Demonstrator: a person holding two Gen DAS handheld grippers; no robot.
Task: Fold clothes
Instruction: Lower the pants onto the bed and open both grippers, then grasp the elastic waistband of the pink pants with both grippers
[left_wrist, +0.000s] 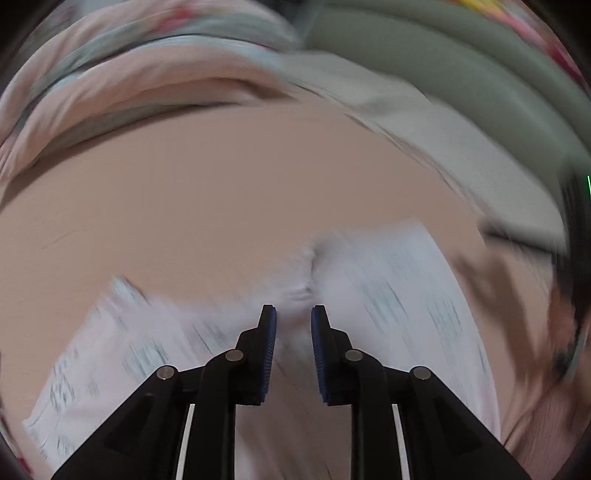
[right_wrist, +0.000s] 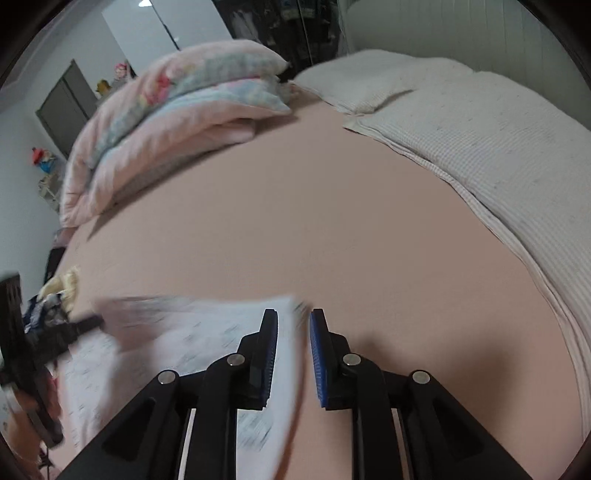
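White printed garment (left_wrist: 388, 295), blurred by motion, is spread on the pink bed sheet (left_wrist: 221, 206) at 6 o'clock of both views. A puckered ridge of it is seen between the parted fingers of the left gripper (left_wrist: 293, 317); whether cloth is touched cannot be told. Its edge (right_wrist: 284, 332) is seen between the parted fingers of the right gripper (right_wrist: 293, 321). Folded floral quilts (right_wrist: 177, 110) are stacked at 11 o'clock, a cream blanket (right_wrist: 480, 140) at 2 o'clock.
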